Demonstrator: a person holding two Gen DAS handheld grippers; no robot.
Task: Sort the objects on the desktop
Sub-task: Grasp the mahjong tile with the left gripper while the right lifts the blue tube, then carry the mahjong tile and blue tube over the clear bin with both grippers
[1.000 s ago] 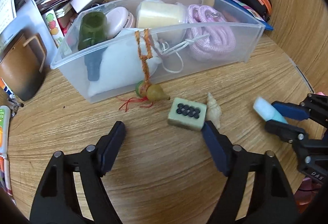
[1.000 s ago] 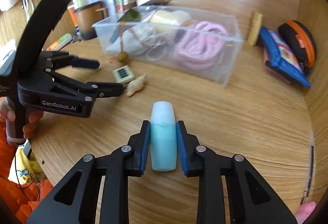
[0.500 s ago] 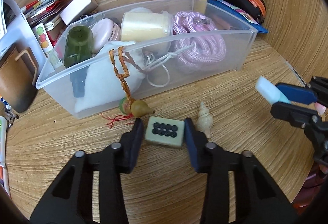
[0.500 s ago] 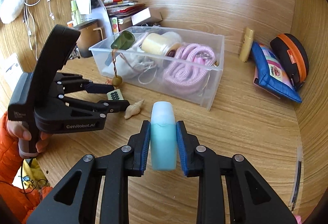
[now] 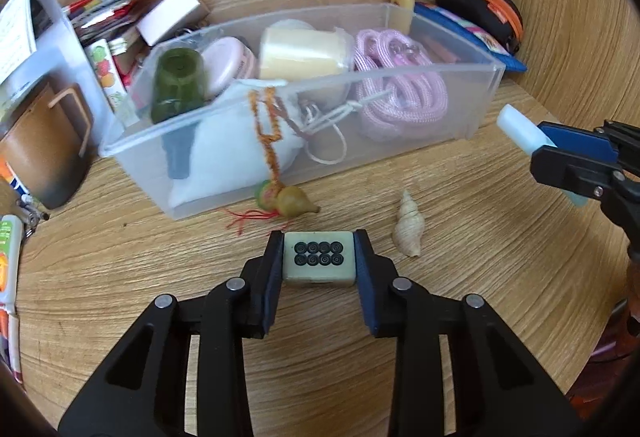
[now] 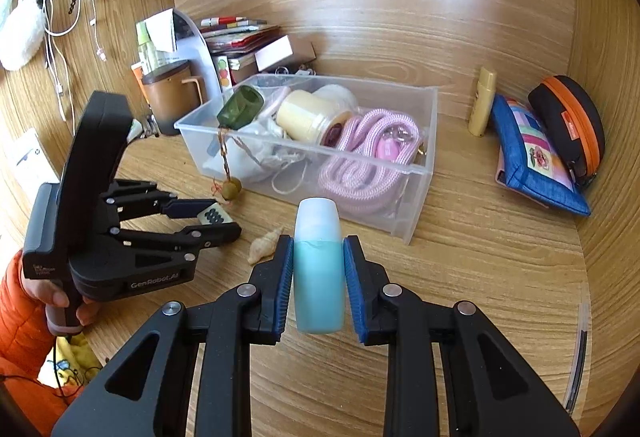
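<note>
Fingers of the left gripper have just been closing and now pinch a mahjong tile resting on the table. Just right of them lies a seashell; just ahead, a gourd charm against the clear bin. The right gripper clamps a teal bottle, with the bin beyond its fingers.

Both grippers clamped, angled down.
Left gripper has just been closing on a tile; right gripper grips a bottle.
</note>
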